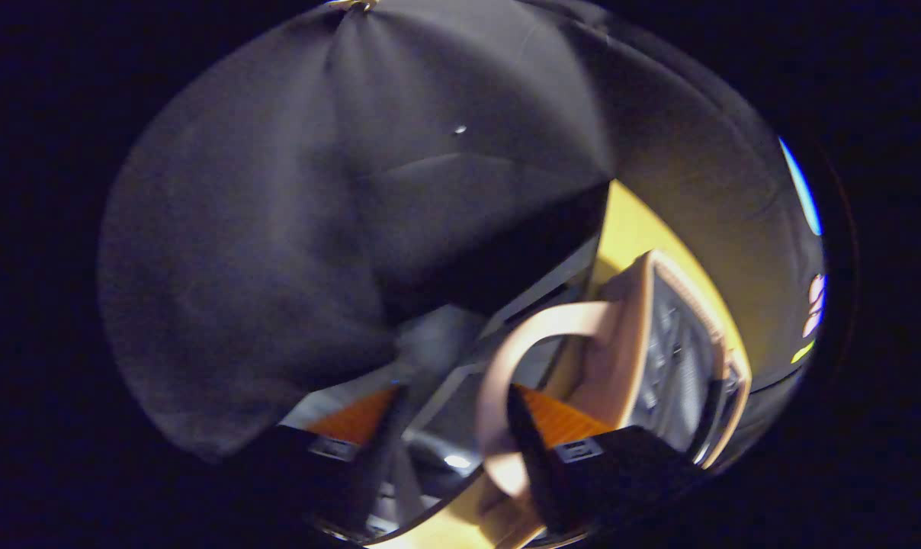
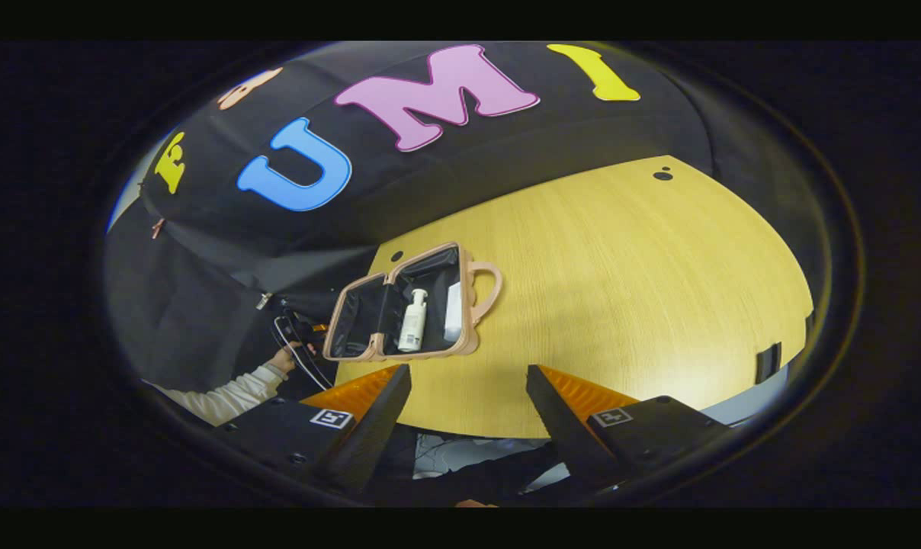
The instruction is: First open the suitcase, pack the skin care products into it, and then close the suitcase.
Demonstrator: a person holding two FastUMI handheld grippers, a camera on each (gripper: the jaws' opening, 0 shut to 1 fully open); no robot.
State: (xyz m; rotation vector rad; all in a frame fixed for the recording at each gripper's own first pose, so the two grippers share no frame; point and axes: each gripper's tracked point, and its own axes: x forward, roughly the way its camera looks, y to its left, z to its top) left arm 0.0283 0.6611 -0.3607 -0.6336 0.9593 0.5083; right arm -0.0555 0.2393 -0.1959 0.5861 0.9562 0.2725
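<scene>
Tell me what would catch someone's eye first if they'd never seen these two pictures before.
In the right gripper view, a small pink suitcase lies open on the yellow wooden table, with a white pump bottle in its dark lining and a pale box beside it. In the left gripper view, the suitcase handle loops right in front of the left gripper. The right gripper hangs open over the table's near edge.

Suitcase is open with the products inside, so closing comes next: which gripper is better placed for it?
Left, probably. The left gripper is right at the suitcase, its open fingers straddling the handle. The right gripper hangs open back at the table's near edge, apart from the case.
</scene>
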